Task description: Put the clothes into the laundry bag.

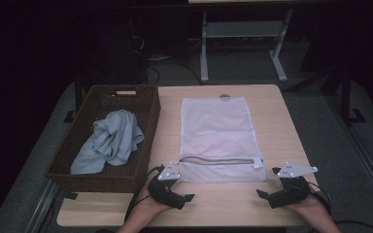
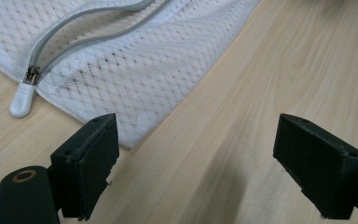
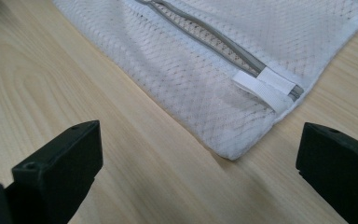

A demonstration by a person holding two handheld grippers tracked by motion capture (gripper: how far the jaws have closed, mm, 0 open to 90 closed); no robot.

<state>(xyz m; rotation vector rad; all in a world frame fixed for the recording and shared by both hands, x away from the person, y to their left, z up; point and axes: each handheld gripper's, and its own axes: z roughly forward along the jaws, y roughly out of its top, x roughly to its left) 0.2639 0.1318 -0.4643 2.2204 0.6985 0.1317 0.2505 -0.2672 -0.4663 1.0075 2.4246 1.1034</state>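
cloth (image 1: 110, 141) in basket (image 1: 148, 141) — mesh bag (image 1: 216, 133) to its right

**A staged test bench in a dim lab or office room**

You are working at a small light-wood table (image 1: 272, 126) set on grey carpet (image 1: 330, 145). Beyond it stands the white metal frame of another desk (image 1: 243, 39), with loose cables (image 1: 160, 65) trailing on the floor below. The surroundings are dark, and your hands hold camera-fitted rigs rather than household tools.

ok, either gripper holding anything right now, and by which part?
Nothing is held. The left gripper and the right gripper both have open jaws with only bare table between them, just short of the mesh bag.
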